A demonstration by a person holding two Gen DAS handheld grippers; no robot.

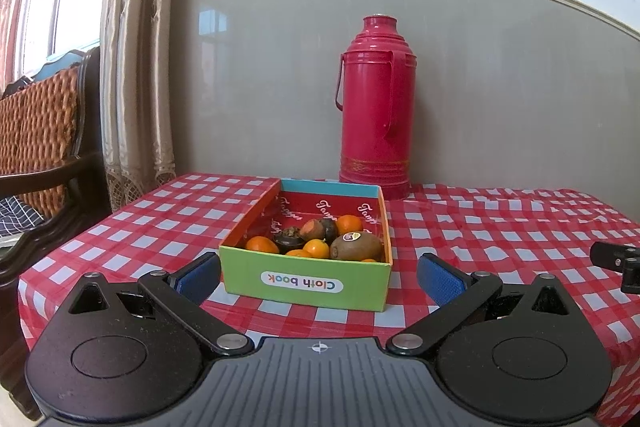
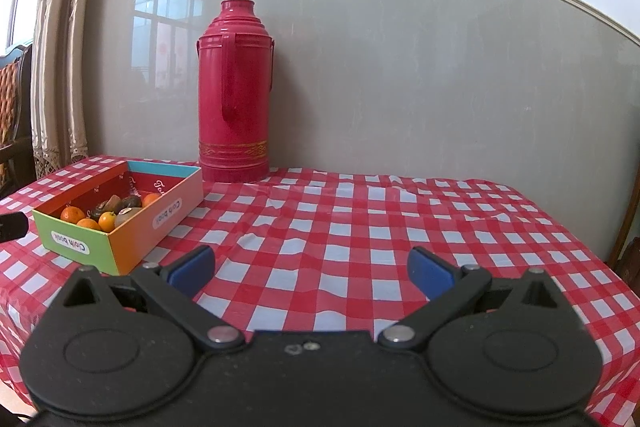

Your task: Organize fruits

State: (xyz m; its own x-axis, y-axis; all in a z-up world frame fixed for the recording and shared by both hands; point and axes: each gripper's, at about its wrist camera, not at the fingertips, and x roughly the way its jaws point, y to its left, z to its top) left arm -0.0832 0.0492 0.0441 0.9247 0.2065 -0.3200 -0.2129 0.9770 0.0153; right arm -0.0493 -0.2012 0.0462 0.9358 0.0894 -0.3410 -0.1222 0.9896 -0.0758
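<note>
A colourful cardboard box (image 1: 306,283) marked "Cloth book" sits on the red-and-white checked table. It holds several small oranges (image 1: 262,244), a brown kiwi (image 1: 355,247) with a sticker and dark round fruits (image 1: 289,237). My left gripper (image 1: 320,277) is open and empty, just in front of the box, fingers wider than its front wall. In the right wrist view the box (image 2: 120,227) lies to the left. My right gripper (image 2: 311,269) is open and empty over bare tablecloth.
A tall red thermos (image 1: 374,103) stands behind the box against the grey wall; it also shows in the right wrist view (image 2: 235,95). A wooden chair with a woven cushion (image 1: 38,135) and curtains (image 1: 136,59) are at the left. The table edge (image 2: 600,259) runs along the right.
</note>
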